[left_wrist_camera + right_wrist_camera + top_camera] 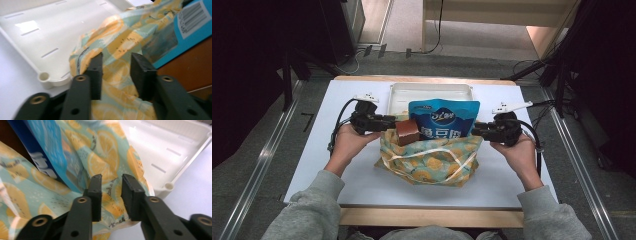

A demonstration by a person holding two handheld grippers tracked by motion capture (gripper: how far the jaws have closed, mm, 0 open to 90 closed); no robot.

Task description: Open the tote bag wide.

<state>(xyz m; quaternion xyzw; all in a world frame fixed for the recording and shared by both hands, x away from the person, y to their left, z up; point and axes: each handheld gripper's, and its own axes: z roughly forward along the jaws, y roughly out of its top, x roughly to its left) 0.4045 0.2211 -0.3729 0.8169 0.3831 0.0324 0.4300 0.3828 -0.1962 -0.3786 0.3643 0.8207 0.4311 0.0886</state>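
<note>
Risk sits w/ the lemon-print cloth bag point(432, 160), stood mid-bench point(362, 180) just in front of the white tray point(398, 95), w/ a blue snack pouch point(443, 119) and brown box point(407, 132) poking out the top. Left claw point(116, 75) and right claw point(111, 195) are each parted around a fold of the rim, pads not seen pressing, so nothing is judged gripped. If closed shallow or unevenly, cloth could be lost on one side, and the bag tipped, contents spilled toward the tray.

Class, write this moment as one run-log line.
left gripper: open astride lemon-print bag edge | right gripper: open astride opposite edge | bag holds blue pouch, brown box
</note>
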